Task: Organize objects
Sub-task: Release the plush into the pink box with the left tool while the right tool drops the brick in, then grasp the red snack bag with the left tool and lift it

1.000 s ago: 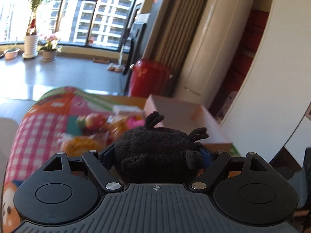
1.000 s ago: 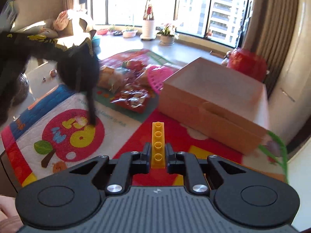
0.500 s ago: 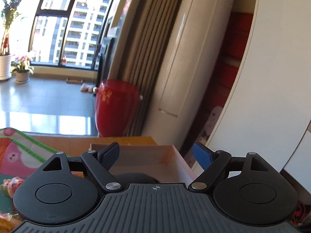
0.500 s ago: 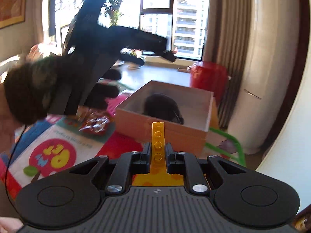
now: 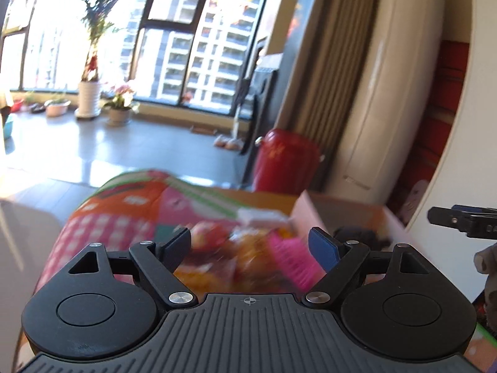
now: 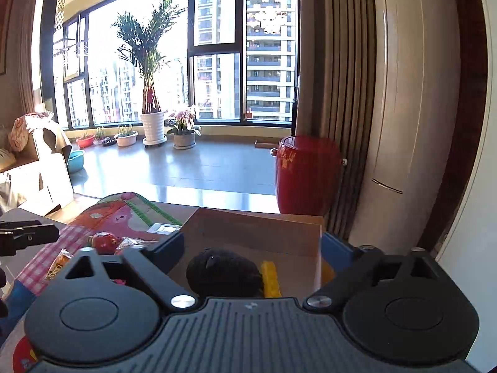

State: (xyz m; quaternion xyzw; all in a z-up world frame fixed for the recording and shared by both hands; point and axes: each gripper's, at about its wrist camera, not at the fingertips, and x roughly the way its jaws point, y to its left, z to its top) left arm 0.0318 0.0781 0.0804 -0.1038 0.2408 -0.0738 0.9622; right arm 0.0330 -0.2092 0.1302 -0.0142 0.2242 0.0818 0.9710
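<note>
The cardboard box point(image 6: 257, 227) stands on the colourful mat. A black plush toy point(image 6: 222, 273) and a yellow brick point(image 6: 270, 279) lie inside it. My right gripper point(image 6: 251, 248) is open and empty just above the box. My left gripper point(image 5: 248, 245) is open and empty over the mat, left of the box point(image 5: 310, 214); the plush point(image 5: 360, 236) shows inside it. Blurred snack packets and a pink item point(image 5: 285, 258) lie on the mat below the left gripper. The right gripper's tip point(image 5: 459, 219) shows at the right edge of the left wrist view.
A red drum stool point(image 6: 306, 174) stands behind the table by the curtain. Snack packets and a red toy point(image 6: 104, 241) lie on the mat point(image 6: 124, 214) left of the box. The left gripper's tip point(image 6: 25, 237) shows at the left edge. A white cabinet point(image 5: 484, 124) stands close on the right.
The left gripper let the plush go into the box and swung back left over the mat. The right gripper moved over the box, opened, and the yellow brick now lies inside.
</note>
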